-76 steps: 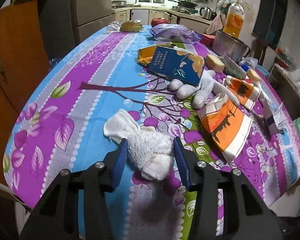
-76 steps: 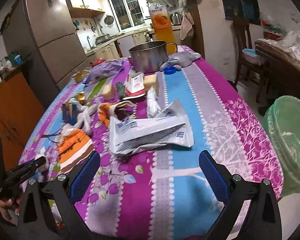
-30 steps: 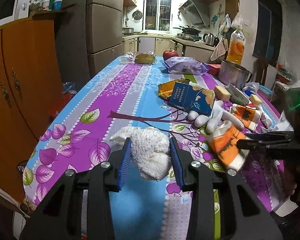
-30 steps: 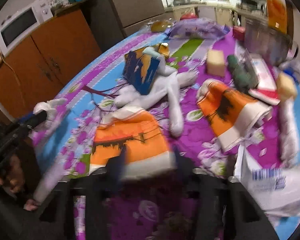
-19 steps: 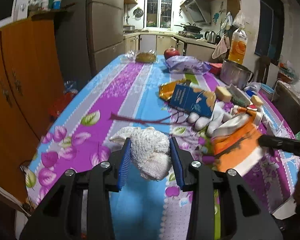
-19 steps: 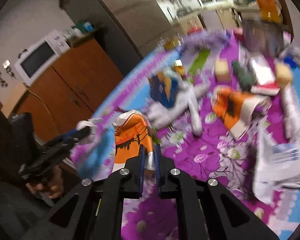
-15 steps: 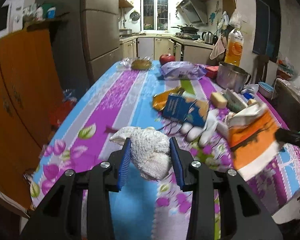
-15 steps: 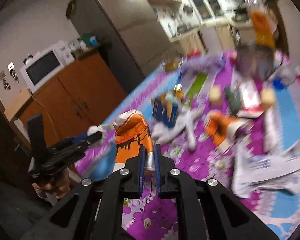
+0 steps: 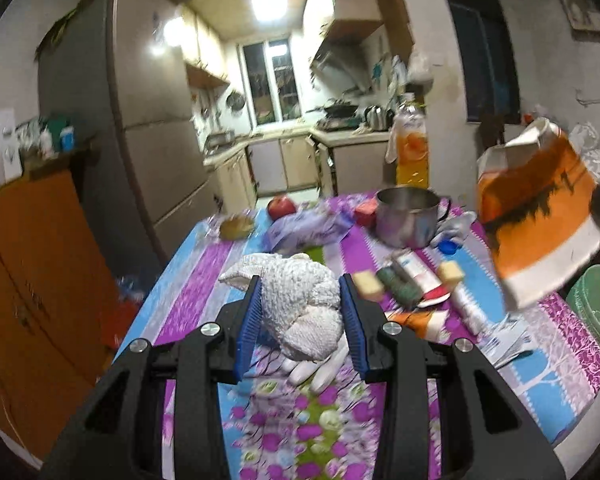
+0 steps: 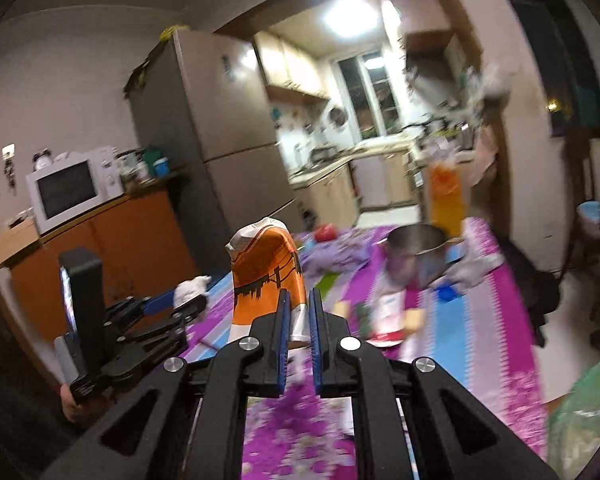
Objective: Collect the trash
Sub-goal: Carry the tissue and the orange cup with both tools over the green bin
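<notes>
My left gripper [image 9: 300, 320] is shut on a white knitted cloth wad [image 9: 300, 300] and holds it in the air above the table. My right gripper [image 10: 299, 312] is shut on an orange and white carton [image 10: 266, 272], held upright above the table. The same carton [image 9: 540, 208] shows at the right of the left wrist view, high over the table's right side. The left gripper with the cloth [image 10: 188, 292] shows at the left of the right wrist view. A green trash bin [image 9: 598, 304] stands beside the table at the right, also at the lower right of the right wrist view [image 10: 580, 420].
The table [image 9: 540, 380] with a purple and blue cloth holds a steel pot [image 9: 408, 216], a juice bottle [image 9: 411, 148], an apple [image 9: 281, 206], a purple bag [image 9: 308, 228], sponges [image 9: 367, 284], white gloves [image 9: 320, 364] and papers [image 9: 504, 344]. A fridge [image 10: 204, 140] and an orange cabinet [image 9: 40, 280] stand at the left.
Both grippers have risen and tilted up. The right gripper closed on the orange carton and lifted it off the table, carrying it right. The left still holds the cloth.
</notes>
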A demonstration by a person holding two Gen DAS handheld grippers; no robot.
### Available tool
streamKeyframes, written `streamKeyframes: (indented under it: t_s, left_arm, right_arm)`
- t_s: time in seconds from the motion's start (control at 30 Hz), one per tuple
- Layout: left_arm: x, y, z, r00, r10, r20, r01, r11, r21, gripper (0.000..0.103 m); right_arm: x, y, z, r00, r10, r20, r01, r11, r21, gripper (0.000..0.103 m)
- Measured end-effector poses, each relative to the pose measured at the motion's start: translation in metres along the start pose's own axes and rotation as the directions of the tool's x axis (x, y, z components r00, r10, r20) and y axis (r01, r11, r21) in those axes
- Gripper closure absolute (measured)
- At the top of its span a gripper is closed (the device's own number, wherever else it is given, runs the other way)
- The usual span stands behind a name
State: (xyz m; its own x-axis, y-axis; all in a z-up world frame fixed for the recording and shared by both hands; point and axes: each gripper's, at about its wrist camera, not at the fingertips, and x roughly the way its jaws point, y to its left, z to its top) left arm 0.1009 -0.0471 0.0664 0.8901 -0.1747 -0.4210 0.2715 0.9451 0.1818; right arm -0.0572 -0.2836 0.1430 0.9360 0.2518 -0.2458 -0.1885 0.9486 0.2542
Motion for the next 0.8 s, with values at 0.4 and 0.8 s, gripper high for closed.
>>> streamKeyframes:
  t_s: [0.4,0.8]
  left_arm:
    - [-0.009,-0.085,0.036,0.99,-0.091,0.108,0.074,0.987,0.146,0.066]
    - [0.013,-0.218,0.055,0.886,-0.463,-0.012,0.447,0.847,0.287,0.066]
  right_arm:
    - [-0.091,-0.11,0.006,0.945,-0.31,0.102,0.303,0.95,0.082,0.093]
    - [-0.182,-0.221,-0.033,0.781,-0.624,0.032,0.613,0.775,0.154,0.093]
